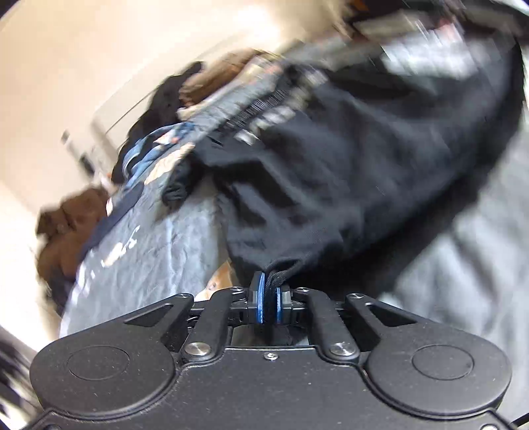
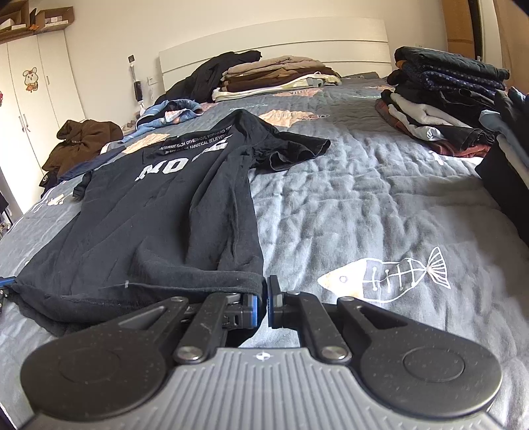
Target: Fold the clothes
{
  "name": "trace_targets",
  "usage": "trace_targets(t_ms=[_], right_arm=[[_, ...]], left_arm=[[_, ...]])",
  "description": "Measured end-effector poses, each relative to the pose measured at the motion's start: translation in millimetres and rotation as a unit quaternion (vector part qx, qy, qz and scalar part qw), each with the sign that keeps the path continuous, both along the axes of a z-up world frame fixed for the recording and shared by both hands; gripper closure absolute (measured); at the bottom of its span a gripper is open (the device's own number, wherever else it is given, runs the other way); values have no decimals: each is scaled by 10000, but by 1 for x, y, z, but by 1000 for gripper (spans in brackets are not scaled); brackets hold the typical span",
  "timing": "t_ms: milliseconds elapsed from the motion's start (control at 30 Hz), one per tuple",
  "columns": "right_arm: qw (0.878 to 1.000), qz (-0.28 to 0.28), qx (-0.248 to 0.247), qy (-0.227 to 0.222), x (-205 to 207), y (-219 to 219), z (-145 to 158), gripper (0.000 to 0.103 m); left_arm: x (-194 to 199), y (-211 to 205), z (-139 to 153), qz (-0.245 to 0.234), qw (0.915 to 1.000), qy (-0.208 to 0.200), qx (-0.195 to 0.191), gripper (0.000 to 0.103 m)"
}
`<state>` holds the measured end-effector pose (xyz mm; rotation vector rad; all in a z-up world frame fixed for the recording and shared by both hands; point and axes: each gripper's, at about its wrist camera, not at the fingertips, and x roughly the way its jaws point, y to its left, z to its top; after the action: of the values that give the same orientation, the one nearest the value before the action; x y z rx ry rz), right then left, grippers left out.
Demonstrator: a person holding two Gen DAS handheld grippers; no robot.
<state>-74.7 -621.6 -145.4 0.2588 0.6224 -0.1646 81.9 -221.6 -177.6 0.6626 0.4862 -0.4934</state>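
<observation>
The black shirt (image 2: pixel 158 205) lies spread on the bed (image 2: pixel 363 205). Left gripper (image 1: pixel 269 297) fingers clamp its hem, seemingly at a corner in the blurred view; right gripper (image 2: pixel 264 297) fingers pinch the opposite hem corner.

A grey quilt (image 2: pixel 380 198) printed with fish is covering the bed, whose white headboard (image 2: pixel 281 43) is standing at twelve o'clock. A white wardrobe (image 2: pixel 29 99) bearing a cartoon sticker (image 2: pixel 30 78) is standing at ten o'clock, with cardboard boxes (image 2: pixel 49 16) sitting on top.
</observation>
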Motion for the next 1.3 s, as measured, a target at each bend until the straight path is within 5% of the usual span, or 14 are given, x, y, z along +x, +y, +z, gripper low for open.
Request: trace_targets(t_ms=[67,200,300,433,667,767,900,1000,1100,1200,1300], right_arm=[[10000,-20,21,-41,-2,-1,2,98],[10000,-8,-10,-20,0,1,2,98],[10000,14,-46,60,2,3,-1,98],[10000,-25,69,-62,-6,-2,16,98],[9986,313,134,-408,-39,2,87,99],[9985,428,89,-326,-50,0,107,103],[9973,572,37,453,-36,-6,74,103],[9923,727,97,994,-24,-7,41,102],[9910,932,-59,962,-32,9,32,98],[9840,1355,-488,1047,-35,32,30,92],[9653,1834,-1481,1121,-34,61,23,79]], left_arm=[[6,0,-1,236,9995,-169,106,91],[19,-16,-35,326,9943,-69,1009,80],[21,-11,-22,303,9981,241,488,99],[22,22,38,521,9972,281,-448,101],[4,48,134,319,9928,23,-1153,101],[11,43,121,286,9969,329,-654,101],[18,38,72,200,9957,902,-7,101],[19,40,52,289,9936,1088,-112,101],[16,42,46,299,9933,1086,-244,101],[16,44,43,353,9928,1055,-442,101],[15,50,36,458,9907,1076,-691,101]])
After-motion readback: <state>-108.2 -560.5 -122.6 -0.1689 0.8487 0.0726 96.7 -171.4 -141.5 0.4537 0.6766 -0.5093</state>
